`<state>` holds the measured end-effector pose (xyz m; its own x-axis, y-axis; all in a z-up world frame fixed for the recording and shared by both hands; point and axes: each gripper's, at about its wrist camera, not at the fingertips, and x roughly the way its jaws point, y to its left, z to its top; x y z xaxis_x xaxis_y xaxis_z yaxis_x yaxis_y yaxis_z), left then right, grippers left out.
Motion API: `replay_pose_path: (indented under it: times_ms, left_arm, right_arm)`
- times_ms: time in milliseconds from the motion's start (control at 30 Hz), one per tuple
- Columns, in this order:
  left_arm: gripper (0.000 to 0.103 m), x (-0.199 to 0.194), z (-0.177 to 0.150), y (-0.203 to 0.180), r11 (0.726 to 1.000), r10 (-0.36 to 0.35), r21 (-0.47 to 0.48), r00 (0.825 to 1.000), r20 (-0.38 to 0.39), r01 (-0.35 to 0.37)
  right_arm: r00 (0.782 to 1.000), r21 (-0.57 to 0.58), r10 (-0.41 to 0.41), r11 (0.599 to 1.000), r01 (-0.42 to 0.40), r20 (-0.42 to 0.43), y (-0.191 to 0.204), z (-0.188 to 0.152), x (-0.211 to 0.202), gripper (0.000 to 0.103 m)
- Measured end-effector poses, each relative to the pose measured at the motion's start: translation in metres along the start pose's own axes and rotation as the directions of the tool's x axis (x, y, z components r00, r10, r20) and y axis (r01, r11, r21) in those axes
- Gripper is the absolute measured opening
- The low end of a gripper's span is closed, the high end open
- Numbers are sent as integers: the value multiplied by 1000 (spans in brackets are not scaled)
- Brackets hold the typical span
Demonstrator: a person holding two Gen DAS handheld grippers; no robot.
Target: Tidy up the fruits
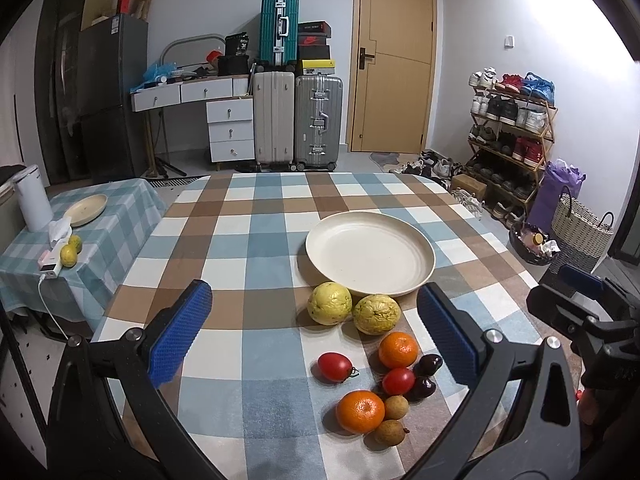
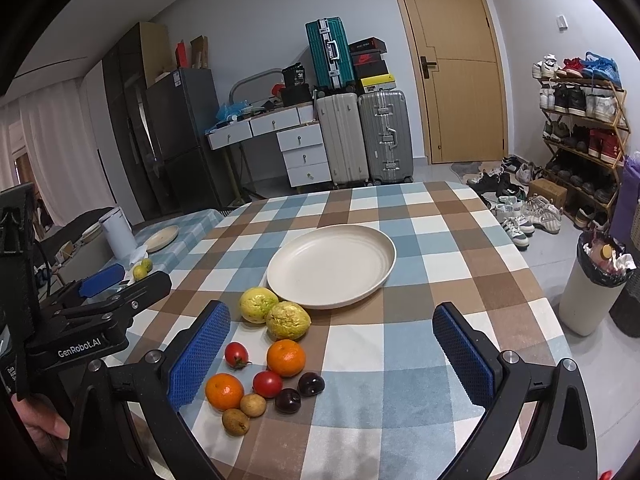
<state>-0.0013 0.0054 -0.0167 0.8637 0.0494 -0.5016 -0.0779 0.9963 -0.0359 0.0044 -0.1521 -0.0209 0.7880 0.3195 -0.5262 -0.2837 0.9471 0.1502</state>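
Observation:
A cream plate (image 1: 370,254) (image 2: 332,266) sits empty on the checked table. In front of it lie two yellow-green guavas (image 1: 330,303) (image 2: 258,305), two oranges (image 1: 398,349) (image 2: 286,357), two red tomatoes (image 1: 335,367) (image 2: 237,355), two dark plums (image 1: 427,365) (image 2: 311,383) and two brown longans (image 1: 396,407) (image 2: 253,404). My left gripper (image 1: 316,332) is open and empty above the table, the fruit between and below its fingers. My right gripper (image 2: 332,356) is open and empty, with the fruit near its left finger.
A side table (image 1: 120,216) at the left holds a second plate (image 1: 86,210), a white kettle (image 1: 32,198) and two small citrus fruits (image 1: 69,255). A lined bin (image 2: 592,280) stands right of the table. Suitcases, a dresser and a shoe rack stand beyond.

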Motion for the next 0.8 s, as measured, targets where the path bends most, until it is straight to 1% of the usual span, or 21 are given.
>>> replay_pose_path:
  times_ms: [133, 333, 533, 633, 700, 800]
  left_arm:
    - [102, 1, 0, 0, 1000, -4, 2, 1000, -3, 5]
    - [102, 8, -1, 4, 1000, -26, -16, 999, -32, 26]
    - [102, 10, -2, 6, 999, -30, -17, 999, -35, 30]
    - [102, 13, -4, 8, 999, -44, -18, 998, -45, 43]
    - [102, 18, -6, 9, 998, -52, -22, 997, -61, 51]
    - [102, 28, -12, 11, 996, -80, -43, 991, -107, 76]
  right_arm:
    - [1000, -7, 3, 1000, -3, -4, 2, 0, 0, 103]
    - [1000, -13, 10, 1000, -11, -4, 3, 0, 0, 103]
    - [1000, 2, 17, 1000, -17, -13, 1, -1, 1, 103]
    - [1000, 3, 16, 1000, -16, -18, 0, -2, 3, 103]
    - [1000, 3, 15, 1000, -15, -23, 0, -2, 4, 103]
    - [999, 9, 15, 1000, -14, -32, -2, -4, 7, 103]
